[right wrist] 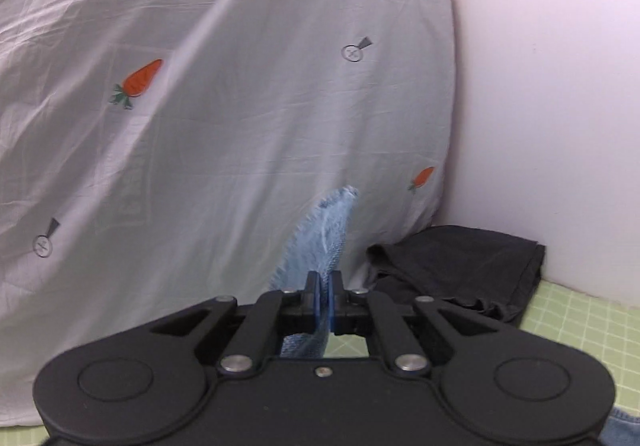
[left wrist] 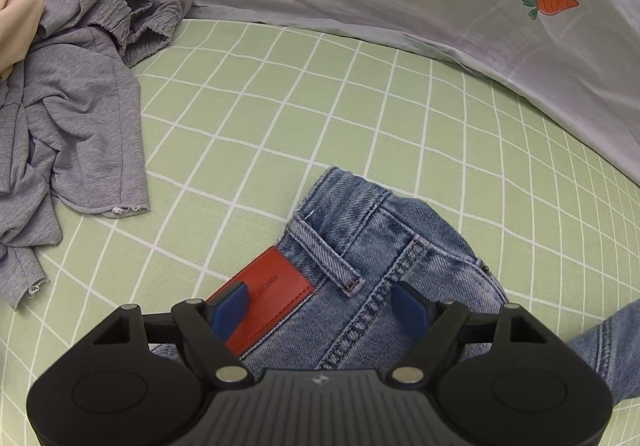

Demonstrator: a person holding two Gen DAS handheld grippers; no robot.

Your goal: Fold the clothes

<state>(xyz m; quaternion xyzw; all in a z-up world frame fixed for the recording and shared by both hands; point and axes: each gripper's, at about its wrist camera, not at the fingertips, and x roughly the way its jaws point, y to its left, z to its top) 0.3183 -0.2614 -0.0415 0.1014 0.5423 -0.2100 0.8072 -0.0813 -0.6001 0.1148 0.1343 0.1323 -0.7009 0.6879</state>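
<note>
Jeans [left wrist: 384, 258]: blue denim, lying on the green checked sheet [left wrist: 320, 105], near and right of centre in the left view; waistband end up, with red leather patch [left wrist: 268, 302], belt loop and a stitched seam showing.
Left gripper [left wrist: 324, 306]: spread wide, blue pads either side of the patch and seam, poised low over the waistband; clasping nothing, contact with the cloth not certain.
Right gripper [right wrist: 325, 296]: clenched on a frayed light-blue denim edge [right wrist: 324, 238], probably a leg hem of the same jeans, lifted clear of the sheet and blurred by motion.
Step in hand, as judged: bringing the lifted end toward the waistband, or lifting it away to spread it; either fits.
Doing it well: held edge kept taut and level, waistband pinned so the cloth does not drag, seams lined up before any release, frayed hem gripped deep enough not to slip.
Other clothes: grey garment [left wrist: 72, 105] crumpled far left; dark garment [right wrist: 456, 266] lying flatter at far right, by the white carrot-print sheet [right wrist: 224, 105].
</note>
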